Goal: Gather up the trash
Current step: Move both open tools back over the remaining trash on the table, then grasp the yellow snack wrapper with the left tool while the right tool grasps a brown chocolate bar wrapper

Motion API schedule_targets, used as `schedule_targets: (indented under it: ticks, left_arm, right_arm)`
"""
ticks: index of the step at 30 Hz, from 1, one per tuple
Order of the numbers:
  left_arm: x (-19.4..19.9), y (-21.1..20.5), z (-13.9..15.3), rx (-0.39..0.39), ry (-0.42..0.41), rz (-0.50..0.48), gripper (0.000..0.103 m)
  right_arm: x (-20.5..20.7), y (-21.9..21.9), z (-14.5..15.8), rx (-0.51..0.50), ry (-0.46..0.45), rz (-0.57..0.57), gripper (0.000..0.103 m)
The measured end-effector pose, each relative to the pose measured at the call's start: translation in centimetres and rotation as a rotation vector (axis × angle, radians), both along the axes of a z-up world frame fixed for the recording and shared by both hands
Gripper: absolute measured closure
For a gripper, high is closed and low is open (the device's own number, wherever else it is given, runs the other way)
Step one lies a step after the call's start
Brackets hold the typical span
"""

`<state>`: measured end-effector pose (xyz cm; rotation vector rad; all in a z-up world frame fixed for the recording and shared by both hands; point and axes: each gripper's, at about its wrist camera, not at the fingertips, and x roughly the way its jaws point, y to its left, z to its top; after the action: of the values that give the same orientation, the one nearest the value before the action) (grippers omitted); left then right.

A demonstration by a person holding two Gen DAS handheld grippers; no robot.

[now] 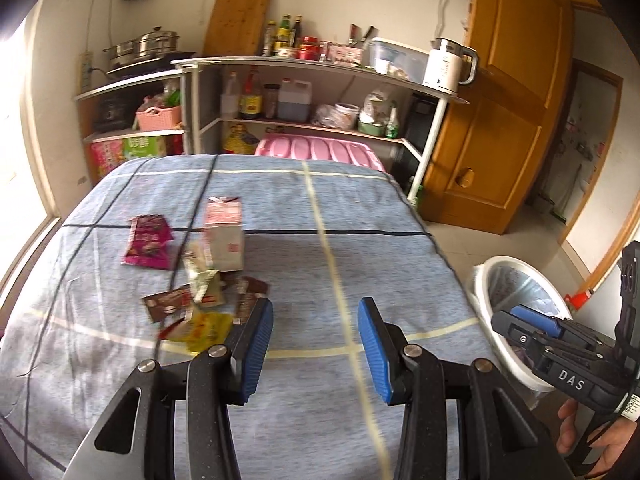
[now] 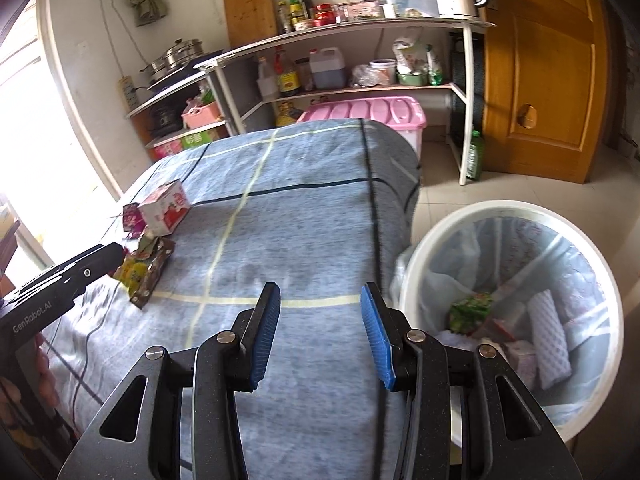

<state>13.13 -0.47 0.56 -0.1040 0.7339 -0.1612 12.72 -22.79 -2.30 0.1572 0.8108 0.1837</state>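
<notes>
1. The trash is a heap of wrappers (image 1: 192, 300) beside one carton (image 1: 224, 236), left of centre in the left view, lying on the checked bench (image 1: 360, 240).
2. The left gripper (image 1: 316, 344) has its fingers partly open, gripping nothing; likewise the right gripper (image 2: 320, 332).
3. Only the right view looks into the one bin (image 2: 516, 216) at lower right: a green wrapper (image 2: 470, 310) and a white foam sleeve (image 2: 550, 340) inside.
</notes>
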Motion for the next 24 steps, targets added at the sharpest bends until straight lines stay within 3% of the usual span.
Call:
schedule_targets:
  ticks: [6, 8, 10, 24]
  left_arm:
    - [0.0, 4.4, -0.8, 0.0, 0.02, 0.086, 0.058]
    - [0.0, 5.4, -1.1, 0.005, 0.024, 0.097, 0.05]
    - [0.2, 6.3, -1.5, 0.014, 0.034, 0.115, 0.049]
    - [3.5, 8.7, -5.5, -0.039, 0.136, 0.084, 0.049]
  right_arm:
    - [0.6, 2.8, -0.1, -0.011, 0.005, 0.051, 0.06]
    - [0.8, 3.9, 0.0, -0.015, 0.005, 0.07, 0.06]
    - [1.2, 4.9, 0.0, -0.013, 0.006, 0.091, 0.06]
    - [4.6, 10.7, -1.2, -0.011, 0.048, 0.153, 0.06]
